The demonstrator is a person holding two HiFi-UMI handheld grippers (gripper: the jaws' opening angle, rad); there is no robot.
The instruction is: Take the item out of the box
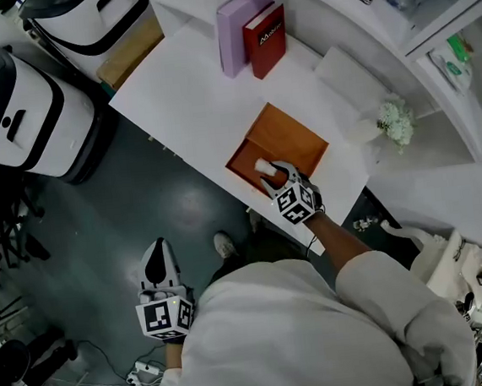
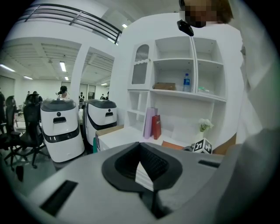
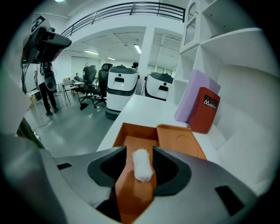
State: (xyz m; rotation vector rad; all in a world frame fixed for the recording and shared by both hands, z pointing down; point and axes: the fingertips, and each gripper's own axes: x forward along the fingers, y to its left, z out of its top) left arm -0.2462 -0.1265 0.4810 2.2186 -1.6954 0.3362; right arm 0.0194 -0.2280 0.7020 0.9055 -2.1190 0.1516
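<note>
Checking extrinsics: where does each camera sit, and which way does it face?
Head view: on the head, looking steeply down at the white desk; shows the torso, the right gripper over the orange box, and the left gripper low over the floor.
Left gripper view: rides on the left gripper, looking along shut jaws toward the shelf unit; white sleeve at right.
Right gripper view: rides on the right gripper, looking along open jaws straddling the white roll in the box; its own jaws show at the bottom.
Shared: all three see the red book.

Head view steeply overhead, right gripper view close, both sharing orange box (image 1: 291,141).
</note>
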